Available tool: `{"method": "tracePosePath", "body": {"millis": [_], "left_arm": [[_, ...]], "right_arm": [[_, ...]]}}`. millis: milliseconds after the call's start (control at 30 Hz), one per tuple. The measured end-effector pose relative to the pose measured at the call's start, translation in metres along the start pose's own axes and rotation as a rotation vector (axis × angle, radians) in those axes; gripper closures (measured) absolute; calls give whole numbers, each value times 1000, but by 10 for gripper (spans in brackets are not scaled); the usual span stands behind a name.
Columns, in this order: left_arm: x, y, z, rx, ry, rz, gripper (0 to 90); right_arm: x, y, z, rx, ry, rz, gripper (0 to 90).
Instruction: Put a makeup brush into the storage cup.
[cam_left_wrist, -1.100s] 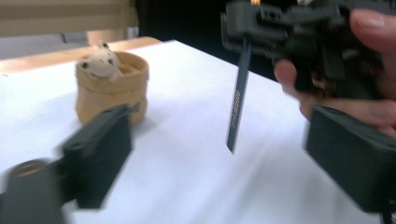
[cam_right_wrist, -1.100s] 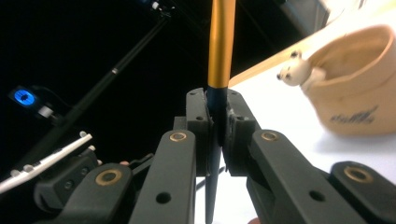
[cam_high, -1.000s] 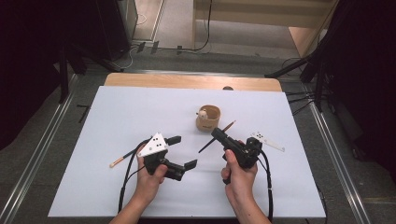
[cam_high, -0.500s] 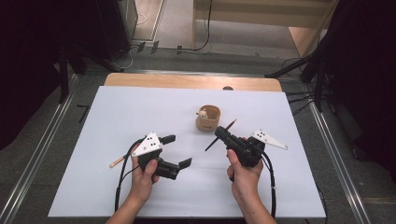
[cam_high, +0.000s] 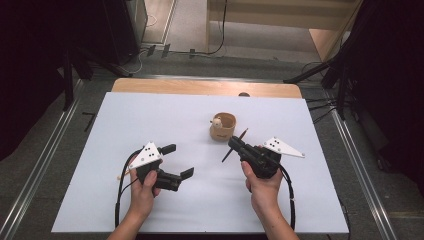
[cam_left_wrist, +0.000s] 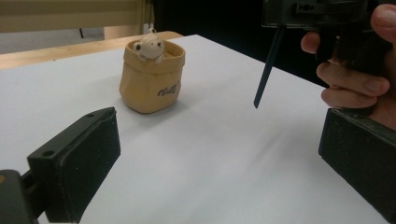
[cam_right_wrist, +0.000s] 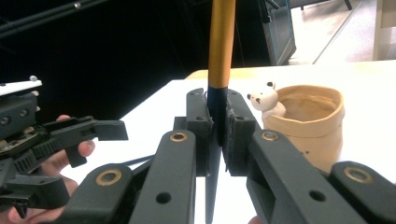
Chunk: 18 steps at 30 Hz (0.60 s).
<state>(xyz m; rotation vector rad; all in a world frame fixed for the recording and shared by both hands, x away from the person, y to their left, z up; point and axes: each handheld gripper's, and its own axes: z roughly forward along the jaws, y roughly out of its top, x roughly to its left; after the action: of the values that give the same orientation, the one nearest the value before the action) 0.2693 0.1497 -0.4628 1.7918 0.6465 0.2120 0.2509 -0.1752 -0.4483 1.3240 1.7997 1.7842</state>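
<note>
While right gripper (cam_right_wrist: 216, 135) clamps pencil (cam_right_wrist: 220, 42), left gripper (cam_high: 177, 161) open (empty).

Grippers: two, left gripper (cam_high: 176, 161), right gripper (cam_high: 233, 144). Pencils: one, pencil (cam_right_wrist: 220, 44). Pouch-shaped holders: one, holder (cam_high: 222, 127). Tables: one, table (cam_high: 150, 115).

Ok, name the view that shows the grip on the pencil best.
The right gripper view: the right gripper is shut on the pencil, close up. The high view shows the pencil small; the left gripper view shows its dark end.
</note>
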Motion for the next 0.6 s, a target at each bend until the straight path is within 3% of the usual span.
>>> {"method": "tracePosePath", "body": {"millis": [400, 600], "left_arm": [[9, -8, -17, 1, 30, 10, 0], [16, -13, -29, -11, 47, 3, 0]], "right_arm": [[-2, 2, -1, 16, -35, -63, 844], [-4, 5, -3, 10, -49, -67, 844]]}}
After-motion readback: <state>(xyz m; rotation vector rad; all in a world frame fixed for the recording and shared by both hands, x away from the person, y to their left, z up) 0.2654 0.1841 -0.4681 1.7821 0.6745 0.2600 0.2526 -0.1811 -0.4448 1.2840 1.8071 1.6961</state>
